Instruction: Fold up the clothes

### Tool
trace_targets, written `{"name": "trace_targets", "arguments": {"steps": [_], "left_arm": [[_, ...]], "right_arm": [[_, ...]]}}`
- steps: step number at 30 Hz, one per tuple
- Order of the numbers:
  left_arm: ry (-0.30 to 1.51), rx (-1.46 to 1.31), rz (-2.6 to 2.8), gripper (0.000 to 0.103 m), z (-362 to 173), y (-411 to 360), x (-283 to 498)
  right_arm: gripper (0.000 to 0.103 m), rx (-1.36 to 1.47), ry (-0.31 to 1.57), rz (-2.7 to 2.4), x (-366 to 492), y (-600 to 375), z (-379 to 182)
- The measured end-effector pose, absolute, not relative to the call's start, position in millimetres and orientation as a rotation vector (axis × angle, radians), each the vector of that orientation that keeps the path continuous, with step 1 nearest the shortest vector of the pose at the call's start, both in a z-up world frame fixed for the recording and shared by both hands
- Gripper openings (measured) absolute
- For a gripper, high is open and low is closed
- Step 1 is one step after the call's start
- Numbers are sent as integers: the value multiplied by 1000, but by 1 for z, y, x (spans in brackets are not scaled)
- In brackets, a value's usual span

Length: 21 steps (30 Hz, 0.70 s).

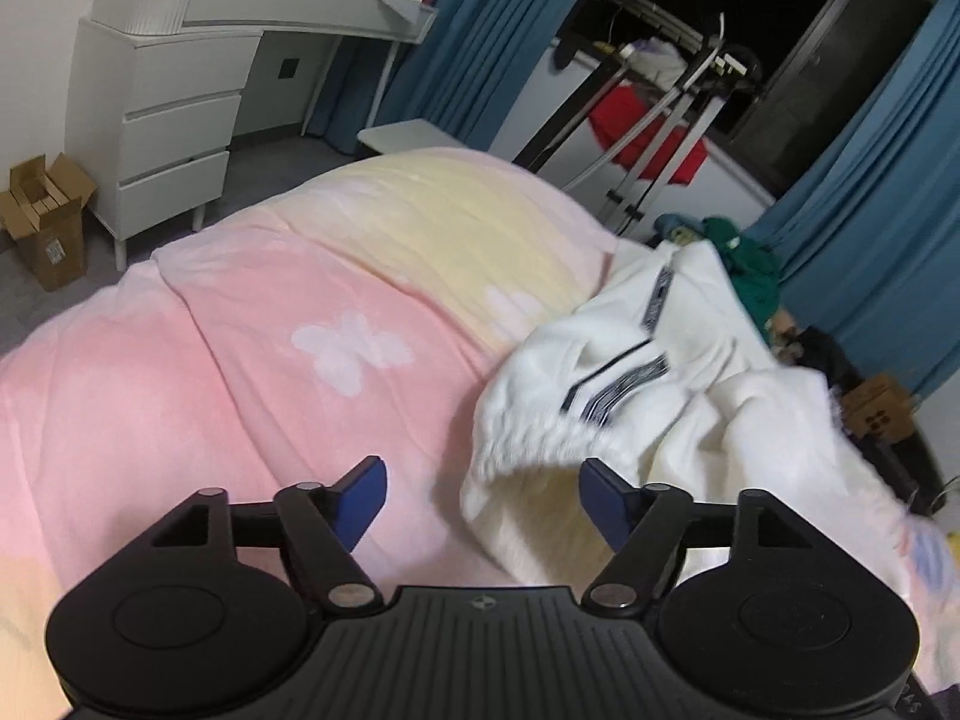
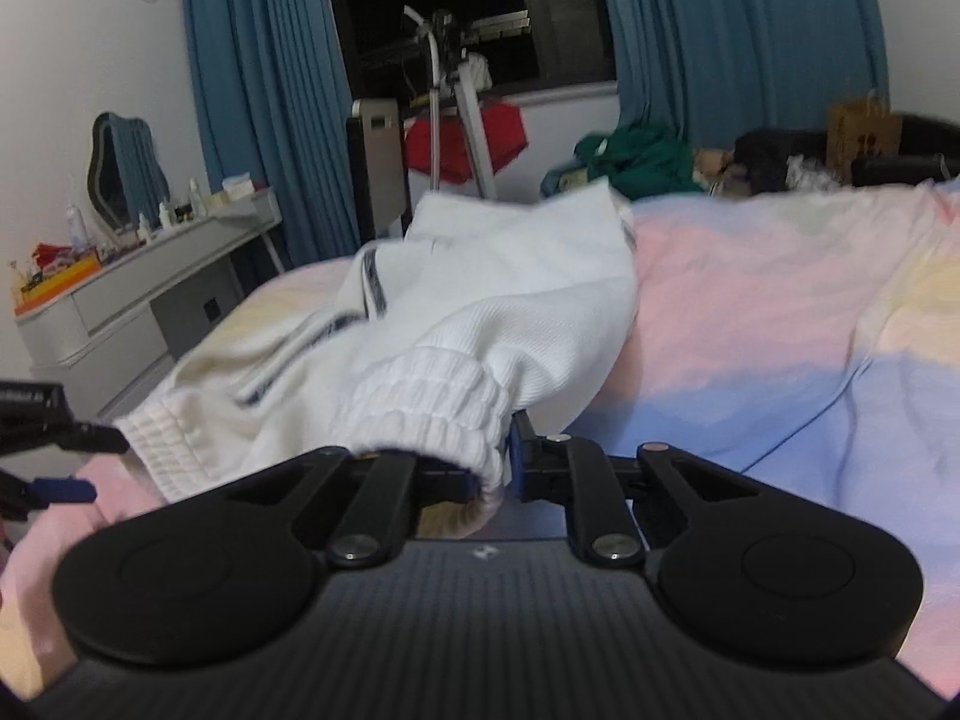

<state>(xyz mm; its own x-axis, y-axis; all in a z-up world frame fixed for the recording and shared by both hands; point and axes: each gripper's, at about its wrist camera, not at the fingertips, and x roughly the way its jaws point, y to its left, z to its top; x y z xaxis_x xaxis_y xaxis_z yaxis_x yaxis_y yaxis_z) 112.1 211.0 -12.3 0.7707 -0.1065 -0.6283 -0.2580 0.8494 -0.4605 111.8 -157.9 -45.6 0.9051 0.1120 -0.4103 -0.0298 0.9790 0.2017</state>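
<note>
White knit garment, mid-lift, fold step not yet begun

Item 1, white ribbed-knit garment (image 2: 492,300), dark stripe trim, elastic cuffs. It's lying bunched on the pink/yellow/blue bedspread (image 1: 240,312), part of it hanging lifted toward the right wrist cam. Not spread flat, no crease made.

Item 2, right gripper (image 2: 492,468). I'm holding one gathered cuff (image 2: 432,402) w/ it; blue pads pinched in tight on the cuff edge, fabric draping over the linkage. Grip reads as firm.

Item 3, left gripper (image 1: 483,498). I'm keeping it empty, fingers (image 1: 360,498) wide apart, hovering over the bedspread. Second cuff/hem opening (image 1: 528,450) is sitting just in front, near the right-hand pad, not between the pads as far as I can tell.

Step in hand (my read): pick-up/straighten stage. Very early in task, nothing folded.

Next move calls for: I'm needing the left one pushed fwd and slightly rightward to bracket that loose cuff, then close, then both pulled apart to lay the piece flat. Knit is soft and stretchy, so it'll prob. sag and slip unless a thick gathered bit is taken.

Writing/labels: small round emblem on each gripper body, unreadable. Faint lettering at lower-right edge of left cam, too cropped to read. Cardboard box (image 1: 51,222) label: illegible. Motion blur elsewhere.
</note>
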Motion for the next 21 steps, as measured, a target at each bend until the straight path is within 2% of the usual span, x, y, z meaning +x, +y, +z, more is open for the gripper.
{"name": "trace_targets", "arguments": {"steps": [7, 11, 15, 21], "left_arm": [[588, -766, -65, 84, -6, 225, 92], [692, -835, -155, 84, -24, 218, 107], [801, -782, -203, 82, -52, 190, 127], [786, -847, -185, 81, -77, 175, 161]], "right_arm": [[14, 209, 594, 9, 132, -172, -67], [14, 240, 645, 1, 141, -172, -78], [14, 234, 638, -1, 139, -170, -76], [14, 193, 630, -17, 132, -161, -78]]}}
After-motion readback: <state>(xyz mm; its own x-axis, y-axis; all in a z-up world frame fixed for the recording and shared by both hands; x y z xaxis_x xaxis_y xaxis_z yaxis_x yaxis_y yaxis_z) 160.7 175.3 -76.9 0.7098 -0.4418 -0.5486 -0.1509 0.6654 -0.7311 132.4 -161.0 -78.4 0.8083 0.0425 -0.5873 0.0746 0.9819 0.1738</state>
